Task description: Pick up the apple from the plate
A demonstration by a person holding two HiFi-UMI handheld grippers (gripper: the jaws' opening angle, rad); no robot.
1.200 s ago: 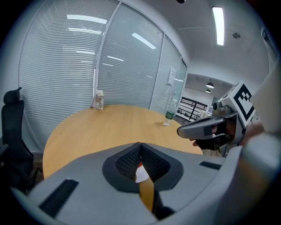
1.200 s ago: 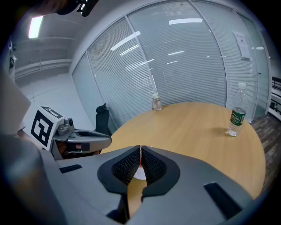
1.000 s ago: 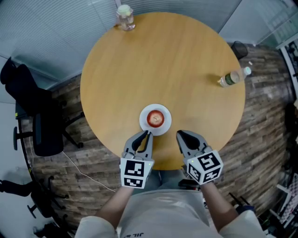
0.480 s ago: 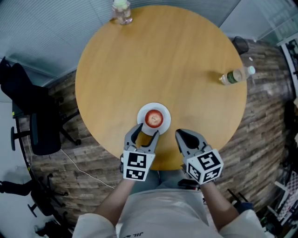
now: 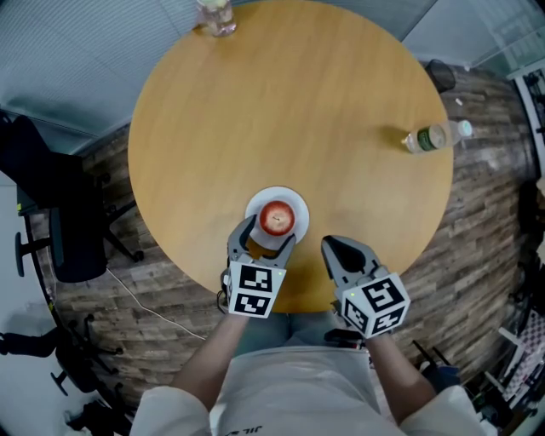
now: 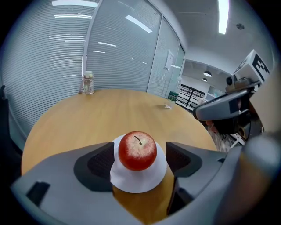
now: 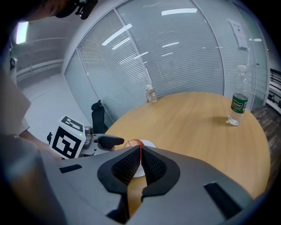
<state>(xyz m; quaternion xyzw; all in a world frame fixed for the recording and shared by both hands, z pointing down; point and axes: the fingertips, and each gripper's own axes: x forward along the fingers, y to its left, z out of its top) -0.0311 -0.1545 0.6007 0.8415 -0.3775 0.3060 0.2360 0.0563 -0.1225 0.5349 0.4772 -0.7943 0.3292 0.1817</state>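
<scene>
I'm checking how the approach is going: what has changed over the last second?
The left gripper moved forward to the plate. Its jaws, shut before, are opening and now flank the apple without pressing on it. The right gripper stayed shut by the edge of the table. The apple, bottle and jar have not moved.

Round wooden table (image 5: 298,119), water bottle (image 5: 433,137) upright near right edge, glass jar (image 5: 216,15) at far edge, black office chair (image 5: 55,221)
</scene>
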